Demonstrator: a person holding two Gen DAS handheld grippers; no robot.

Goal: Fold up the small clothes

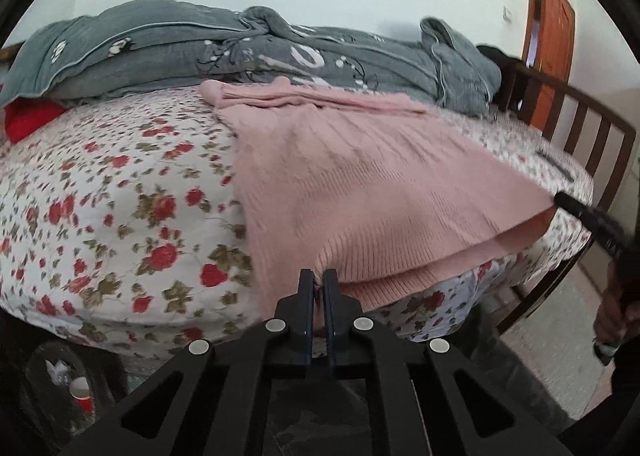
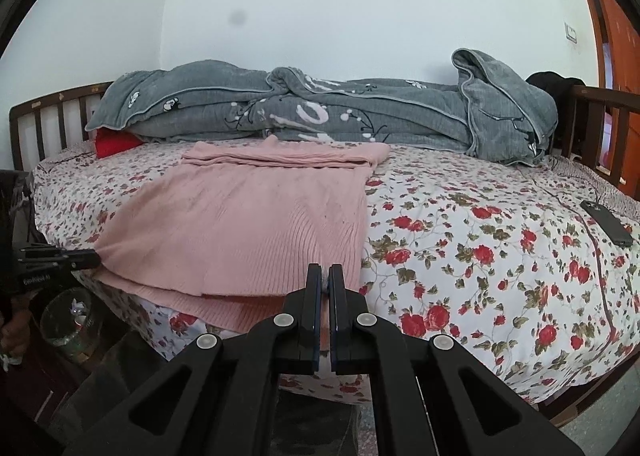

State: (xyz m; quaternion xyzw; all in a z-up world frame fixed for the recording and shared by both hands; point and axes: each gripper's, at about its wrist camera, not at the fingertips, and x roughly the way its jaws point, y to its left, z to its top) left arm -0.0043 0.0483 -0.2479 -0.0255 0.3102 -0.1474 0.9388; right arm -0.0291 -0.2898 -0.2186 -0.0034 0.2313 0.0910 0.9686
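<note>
On the floral bedsheet (image 2: 480, 240), a pink knit sweater (image 2: 248, 223) lay flat, hem hanging past the mattress edge.
Both claws were pinched on the hem corners: left gripper (image 1: 319, 276), right gripper (image 2: 324, 270). Knit looked soft, light and stretchy; hem corners seemed the best hold. Grey blanket (image 2: 320, 115) sat behind, phone (image 2: 608, 221) well apart.

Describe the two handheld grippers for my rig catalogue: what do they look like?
Both are matte black. The left gripper and right gripper each have two flat, narrow parallel fingers with dark blue inner pads, carried on angular black linkage arms with triangular cut-outs and round silver pivot pins. Seen side-on, the left gripper's body bears small, blurred white lettering. No cables show.
</note>
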